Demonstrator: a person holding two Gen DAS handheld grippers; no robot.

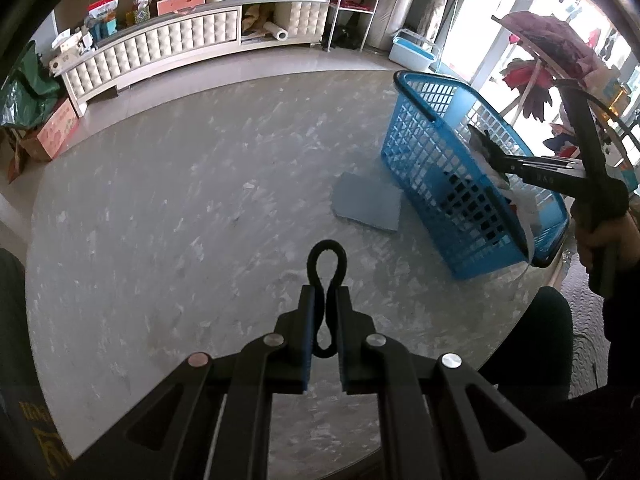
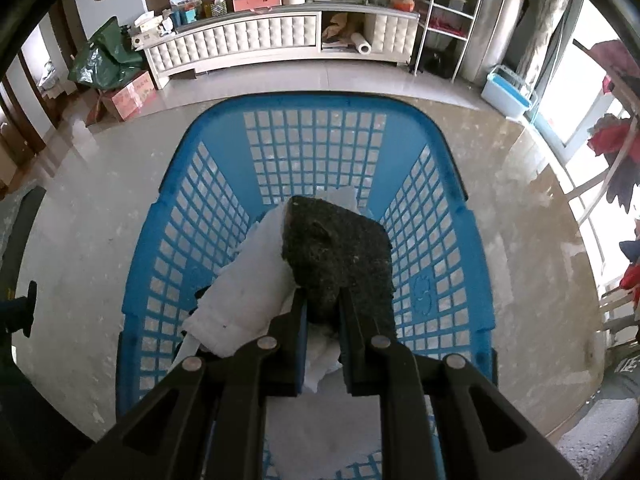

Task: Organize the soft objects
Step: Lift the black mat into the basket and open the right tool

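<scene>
Between right claw [image 2: 323, 300] tips: sponge [image 2: 340, 256].

Left wrist view low over the table [image 1: 160, 240], right close above the basket [image 2: 448, 160], both sharing basket and cabinet [image 2: 248, 40].

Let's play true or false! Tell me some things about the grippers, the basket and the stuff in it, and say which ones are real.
1. The left hand-held gripper pinches a black loop. True.
2. The basket is red. False: it is blue.
3. The right hand-held gripper holds a dark scrubby pad over the basket. True.
4. The basket holds nothing. False: a white cloth lies inside it.
5. A flat grey-blue sheet lies on the table beside the basket. True.
</scene>
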